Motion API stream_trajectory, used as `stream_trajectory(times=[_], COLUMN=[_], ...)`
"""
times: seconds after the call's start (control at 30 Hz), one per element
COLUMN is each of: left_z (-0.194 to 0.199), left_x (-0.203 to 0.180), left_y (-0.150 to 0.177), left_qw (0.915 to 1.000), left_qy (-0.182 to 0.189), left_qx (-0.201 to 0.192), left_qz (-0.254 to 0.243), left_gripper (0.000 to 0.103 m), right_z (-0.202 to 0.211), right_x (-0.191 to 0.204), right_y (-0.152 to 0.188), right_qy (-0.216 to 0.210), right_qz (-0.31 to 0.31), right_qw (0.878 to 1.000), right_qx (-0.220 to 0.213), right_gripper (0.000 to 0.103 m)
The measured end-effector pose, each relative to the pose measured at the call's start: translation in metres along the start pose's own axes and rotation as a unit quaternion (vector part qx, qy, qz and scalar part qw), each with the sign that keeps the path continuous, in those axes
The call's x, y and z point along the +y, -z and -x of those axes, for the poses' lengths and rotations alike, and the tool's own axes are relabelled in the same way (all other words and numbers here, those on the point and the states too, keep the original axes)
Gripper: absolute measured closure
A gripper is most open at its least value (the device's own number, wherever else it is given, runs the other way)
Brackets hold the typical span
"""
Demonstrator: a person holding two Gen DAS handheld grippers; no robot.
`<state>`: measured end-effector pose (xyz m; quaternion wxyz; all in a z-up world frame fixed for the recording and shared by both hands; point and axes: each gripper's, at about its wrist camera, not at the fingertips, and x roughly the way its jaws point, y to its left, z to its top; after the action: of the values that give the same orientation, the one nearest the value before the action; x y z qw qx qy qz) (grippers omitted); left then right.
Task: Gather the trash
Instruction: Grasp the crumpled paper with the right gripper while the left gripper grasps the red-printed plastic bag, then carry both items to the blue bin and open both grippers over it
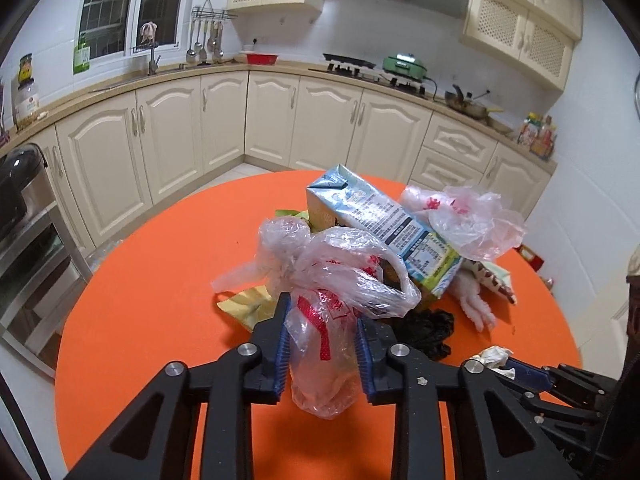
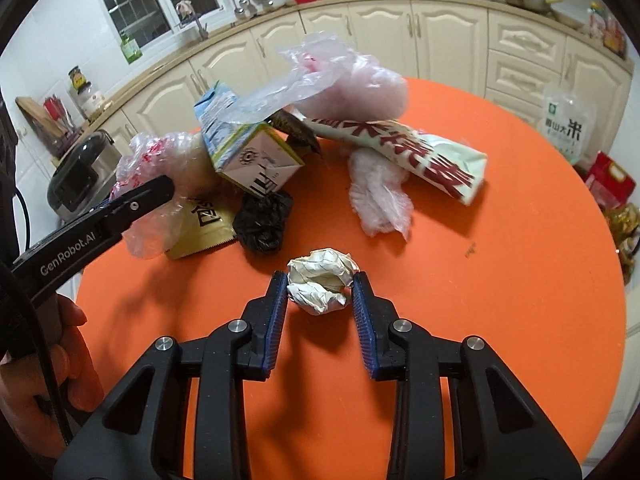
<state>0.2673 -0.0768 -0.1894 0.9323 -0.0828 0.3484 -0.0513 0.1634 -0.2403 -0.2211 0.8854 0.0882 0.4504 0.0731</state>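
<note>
A pile of trash lies on the round orange table [image 1: 152,280]. My left gripper [image 1: 322,320] is shut on a clear plastic bag with red print [image 1: 320,332] at the near side of the pile. A milk carton [image 1: 380,220] leans on the pile behind it. My right gripper [image 2: 320,284] is closed around a crumpled white paper ball [image 2: 322,280], both pads touching it, on the table [image 2: 520,260]. The paper ball also shows in the left wrist view [image 1: 494,358]. The left gripper's finger shows in the right wrist view [image 2: 132,204].
The pile also holds a pink-white plastic bag [image 1: 472,220], a black crumpled bag [image 2: 262,222], a yellow packet [image 2: 202,224], a long printed wrapper [image 2: 404,152] and a white glove-like bag [image 2: 378,196]. Kitchen cabinets [image 1: 272,120] curve behind the table. A rice cooker [image 2: 80,172] stands left.
</note>
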Motion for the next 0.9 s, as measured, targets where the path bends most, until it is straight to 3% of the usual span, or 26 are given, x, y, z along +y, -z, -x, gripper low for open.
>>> stream_trajectory(times=[0.43, 0.9], left_z=[0.091, 0.200], left_x=[0.016, -0.031], left_y=[0.059, 0.126], left_qw=[0.9991, 0.9950], left_qy=[0.006, 0.026], left_qx=[-0.041, -0.086], left_qz=[0.008, -0.043], left_gripper=[0.088, 0.088], right_z=[0.050, 0.120], right_x=[-0.002, 0.004], right_y=[0.018, 0.041], right_qy=[-0.009, -0.012], right_qz=[-0.013, -0.011], right_qw=[0.999, 0.996], right_qx=[-0.037, -0.092], right_gripper=[0.072, 0.072])
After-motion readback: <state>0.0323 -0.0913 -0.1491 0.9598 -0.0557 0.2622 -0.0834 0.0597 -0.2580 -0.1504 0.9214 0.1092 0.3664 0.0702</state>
